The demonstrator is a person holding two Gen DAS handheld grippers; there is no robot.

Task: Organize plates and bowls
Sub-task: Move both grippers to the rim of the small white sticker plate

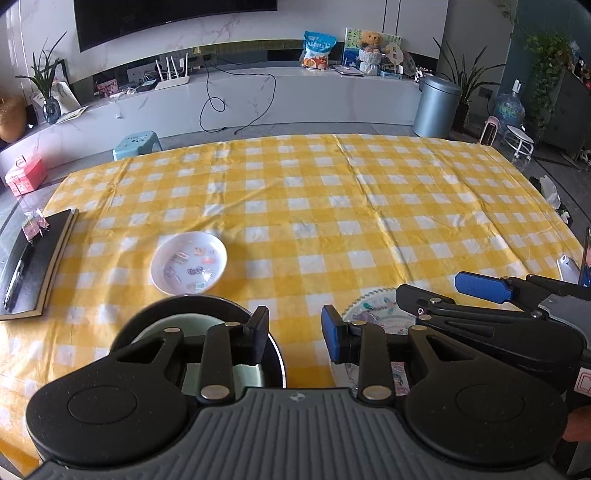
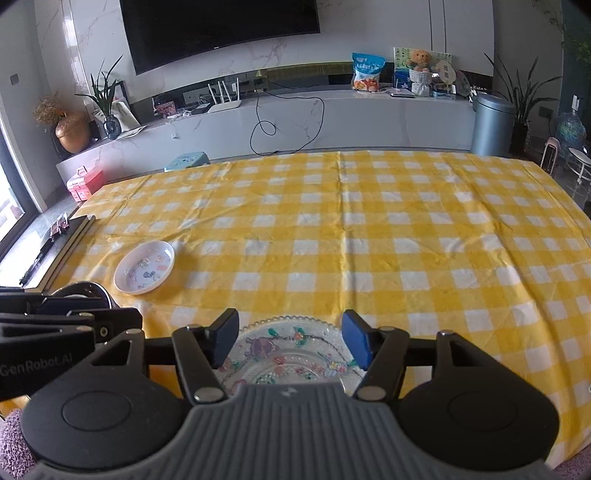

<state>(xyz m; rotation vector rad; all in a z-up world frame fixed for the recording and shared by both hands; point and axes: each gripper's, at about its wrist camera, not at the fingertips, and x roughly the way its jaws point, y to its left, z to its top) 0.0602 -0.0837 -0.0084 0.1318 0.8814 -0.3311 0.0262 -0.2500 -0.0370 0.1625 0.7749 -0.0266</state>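
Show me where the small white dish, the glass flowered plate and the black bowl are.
small white dish (image 1: 188, 261), left wrist view, on its patterned middle.
glass flowered plate (image 2: 288, 350), right wrist view, on its painted centre.
black bowl (image 1: 177, 308), left wrist view, on its far rim.

1. Both views are evenly lit by soft daylight; the yellow checked tablecloth (image 1: 332, 206) reads bright and a little washed out toward the far side.
2. In the right wrist view the light seems to come from a window (image 2: 9, 192) at the left edge, though only a sliver of it shows.
3. Shadows are faint: a soft one lies beside the small white dish (image 1: 189, 261).
4. The television (image 2: 221, 29) stays a flat black with little glare.
5. Fisheye distortion bows the table's far edge and the wall shelf (the corners go dark).
6. Nearest parts look slightly soft; mid-table creases are sharp.
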